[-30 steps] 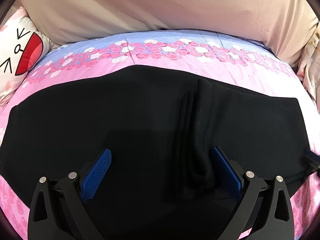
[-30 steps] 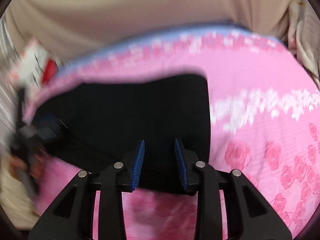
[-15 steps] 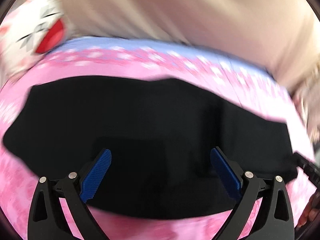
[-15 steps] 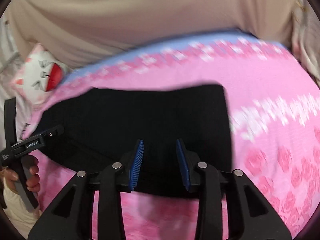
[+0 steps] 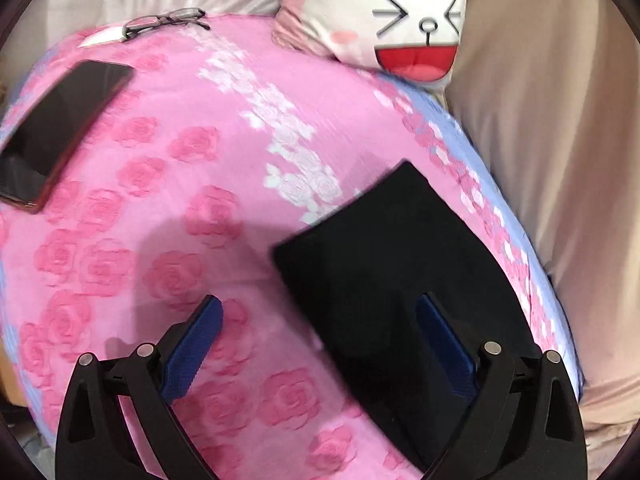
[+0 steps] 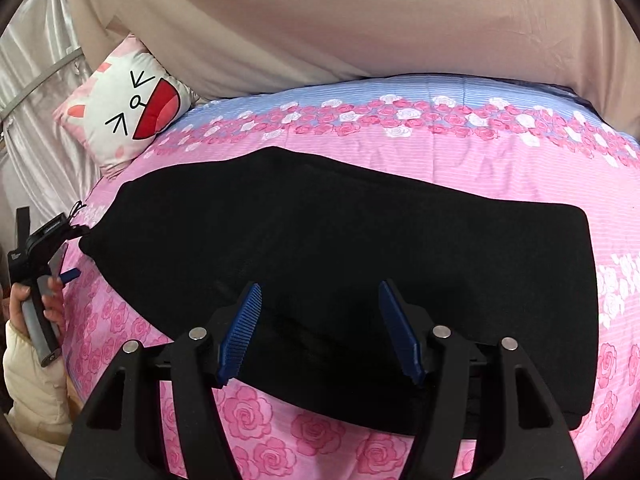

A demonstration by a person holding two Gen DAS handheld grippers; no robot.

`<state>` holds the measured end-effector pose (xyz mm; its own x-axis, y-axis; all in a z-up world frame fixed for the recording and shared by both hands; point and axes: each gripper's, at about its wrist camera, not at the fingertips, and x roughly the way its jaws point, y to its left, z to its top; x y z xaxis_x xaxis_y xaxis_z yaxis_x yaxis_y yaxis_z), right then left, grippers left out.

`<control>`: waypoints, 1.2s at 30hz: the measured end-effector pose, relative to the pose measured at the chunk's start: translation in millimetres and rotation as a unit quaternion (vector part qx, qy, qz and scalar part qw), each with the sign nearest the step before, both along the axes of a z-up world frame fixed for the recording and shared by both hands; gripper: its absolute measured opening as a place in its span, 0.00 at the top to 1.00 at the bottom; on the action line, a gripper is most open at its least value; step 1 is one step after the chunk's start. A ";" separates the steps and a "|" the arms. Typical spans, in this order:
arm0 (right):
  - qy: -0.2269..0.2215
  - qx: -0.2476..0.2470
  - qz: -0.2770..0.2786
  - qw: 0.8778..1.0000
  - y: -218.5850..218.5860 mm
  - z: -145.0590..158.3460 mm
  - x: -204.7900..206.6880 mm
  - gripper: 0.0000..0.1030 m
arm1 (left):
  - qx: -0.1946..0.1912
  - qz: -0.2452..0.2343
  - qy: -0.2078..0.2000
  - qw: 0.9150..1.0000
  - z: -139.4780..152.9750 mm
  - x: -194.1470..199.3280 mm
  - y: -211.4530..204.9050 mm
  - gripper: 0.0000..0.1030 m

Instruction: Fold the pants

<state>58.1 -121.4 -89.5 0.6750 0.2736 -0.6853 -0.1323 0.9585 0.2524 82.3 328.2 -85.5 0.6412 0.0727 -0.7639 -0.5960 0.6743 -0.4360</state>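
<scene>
Black pants (image 6: 360,248) lie flat and folded lengthwise on the pink rose bedspread (image 6: 460,160). In the right wrist view my right gripper (image 6: 320,332) is open and empty, its blue pads above the pants' near edge. At the far left of that view the left gripper (image 6: 66,276) shows as one blue pad tip by the pants' left end. In the left wrist view my left gripper (image 5: 320,344) is open and empty over the end of the pants (image 5: 400,280), one pad over the bedspread (image 5: 160,200), the other over the fabric.
A cartoon-face pillow (image 6: 128,116) lies at the bed's head; it also shows in the left wrist view (image 5: 400,20). A dark phone (image 5: 60,128) and a pair of glasses (image 5: 164,22) lie on the bedspread. Beige fabric (image 6: 360,20) lies along the far side.
My left gripper has swung left to the end of the pants, open throughout. My right gripper has opened wider and pulled back, so more of the pants shows.
</scene>
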 end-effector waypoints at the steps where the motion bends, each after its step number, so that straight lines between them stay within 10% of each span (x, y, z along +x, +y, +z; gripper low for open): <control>1: -0.003 0.000 -0.001 1.000 -1.8 1.3 -0.8 0.42 | 0.010 0.003 0.002 1.000 -0.1 7.1 -4.0 0.07; 6: -0.004 0.002 -0.022 1.000 -12.0 3.8 -5.7 0.42 | 0.016 0.000 -0.010 1.000 1.6 31.2 -11.0 0.23; 8: -0.005 0.003 -0.028 1.000 -15.6 4.6 -6.0 0.42 | 0.025 -0.015 -0.034 0.999 2.3 38.3 -12.1 0.84; 18: -0.016 0.032 -0.064 0.997 -53.2 4.9 -12.0 0.42 | 0.103 -0.118 -0.126 0.980 92.5 40.6 -78.5 0.86; 26: -0.045 0.059 -0.104 0.992 -103.9 10.9 -33.7 0.42 | 0.184 -0.278 -0.219 0.917 181.7 34.5 -233.1 0.86; 36: -0.061 0.096 -0.160 0.981 -180.9 3.6 -70.2 0.41 | 0.206 -0.442 -0.226 0.844 180.0 12.6 -421.6 0.86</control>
